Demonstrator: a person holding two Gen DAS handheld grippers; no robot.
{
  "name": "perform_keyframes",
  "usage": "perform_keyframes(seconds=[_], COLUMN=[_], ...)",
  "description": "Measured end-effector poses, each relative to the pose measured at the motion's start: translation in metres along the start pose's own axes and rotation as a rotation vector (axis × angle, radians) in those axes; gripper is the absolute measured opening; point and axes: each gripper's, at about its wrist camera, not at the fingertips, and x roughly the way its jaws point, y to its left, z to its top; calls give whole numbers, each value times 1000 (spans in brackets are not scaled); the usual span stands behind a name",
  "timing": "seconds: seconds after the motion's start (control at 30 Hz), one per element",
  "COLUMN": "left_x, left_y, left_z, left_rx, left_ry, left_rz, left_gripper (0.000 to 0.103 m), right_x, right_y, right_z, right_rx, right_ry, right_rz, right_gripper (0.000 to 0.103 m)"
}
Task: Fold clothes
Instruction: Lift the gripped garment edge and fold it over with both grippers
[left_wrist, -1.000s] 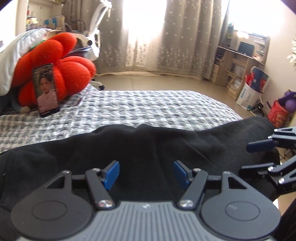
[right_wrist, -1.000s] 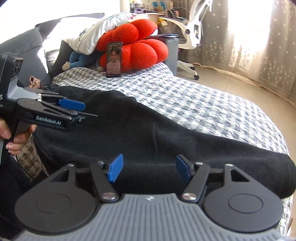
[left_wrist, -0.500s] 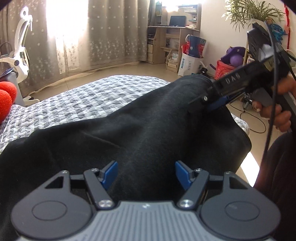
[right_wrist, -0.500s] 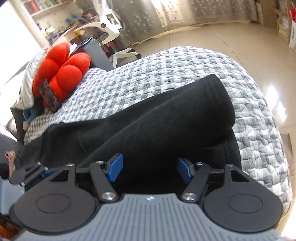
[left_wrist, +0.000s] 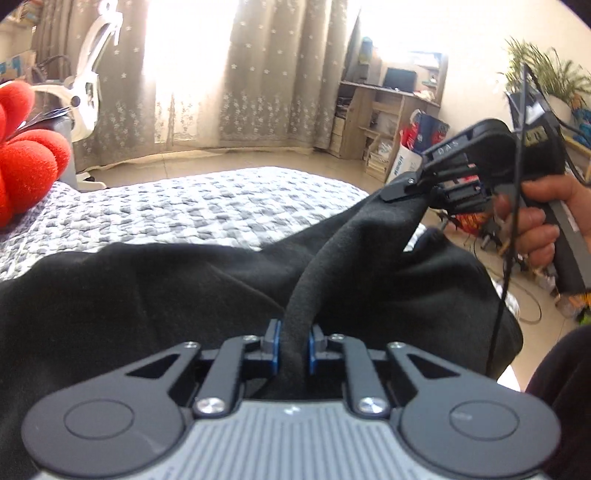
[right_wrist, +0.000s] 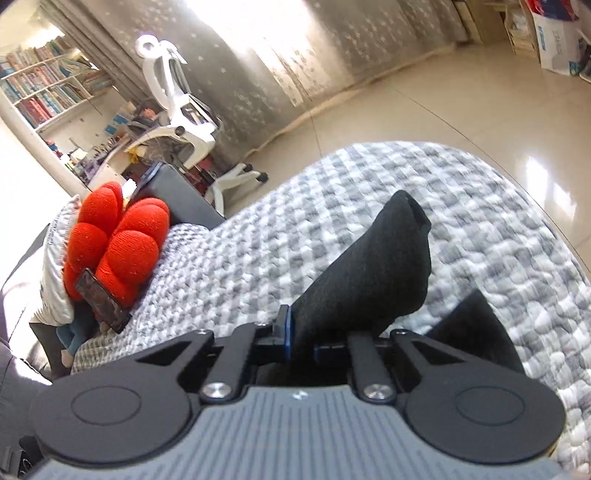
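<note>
Black garment (left_wrist: 147, 295), 2 tools clamped: left tool (left_wrist: 294, 345), right tool (right_wrist: 301, 341)

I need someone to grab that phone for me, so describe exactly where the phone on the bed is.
Find the grey-and-white quilted bed cover, then the red lobed cushion at its far end. The phone leans tilted against that cushion's front: a dark, flat slab, the only hard-edged thing among the soft bedding.

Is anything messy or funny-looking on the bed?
Nothing looks broken or spilled. The black garment lies rumpled on the checked bedspread, one edge pulled up between the left hand-held gripper and the right hand-held gripper, both clamped on it. That fits mid-fold. A phone leans against the red cushion.
</note>
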Motion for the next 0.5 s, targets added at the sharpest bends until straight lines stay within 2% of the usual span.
perform_keyframes(seconds=[0.07,0.23,0.4,0.5], left_x=[-6,-48,-88,-107], left_y=[9,34,34,32], left_z=[3,17,25,26], left_rx=[-45,-146,-116,-86], left_ry=[-35,-229,-399,-456], left_rz=[8,48,66,53], left_gripper=[11,10,10,10], right_x=[-3,-15,-33,-44], right_y=[15,49,69,75], right_z=[5,14,11,12], right_rx=[-20,-81,-158,-193], right_ry=[-47,-161,-262,-293], right_rz=[55,200,319,363], right_gripper=[12,12,12,12])
